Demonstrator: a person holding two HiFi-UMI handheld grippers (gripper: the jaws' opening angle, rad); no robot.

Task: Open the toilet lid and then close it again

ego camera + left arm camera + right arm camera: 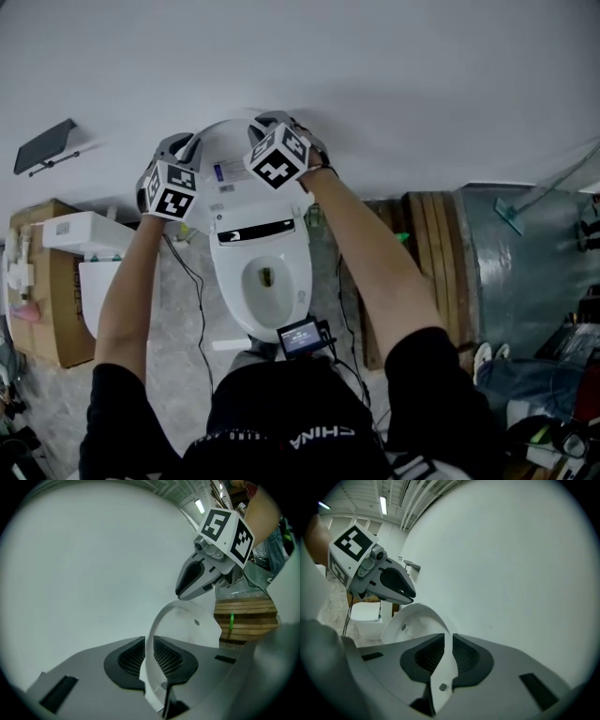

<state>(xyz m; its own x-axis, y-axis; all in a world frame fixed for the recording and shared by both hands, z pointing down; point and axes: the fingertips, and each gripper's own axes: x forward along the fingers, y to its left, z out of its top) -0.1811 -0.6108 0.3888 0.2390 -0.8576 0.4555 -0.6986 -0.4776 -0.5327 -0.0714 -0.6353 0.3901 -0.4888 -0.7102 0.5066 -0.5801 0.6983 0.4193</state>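
I stand over a white toilet, looking steeply down, with a hand-held gripper in each hand. The toilet lid (228, 159) is raised and stands close to upright near the white wall (375, 75), beyond the open bowl (267, 281). My left hand-held gripper (149, 660) is nearly closed, its dark pads pinching the lid's thin left rim. My right hand-held gripper (447, 654) pinches the right rim the same way. Both sit near the lid's top, about level with each other, neither nearer. The lid's long axis runs from the hinge behind the bowl up to its free edge, its inner face turned toward me. Any swing, I judge, turns about that hinge.
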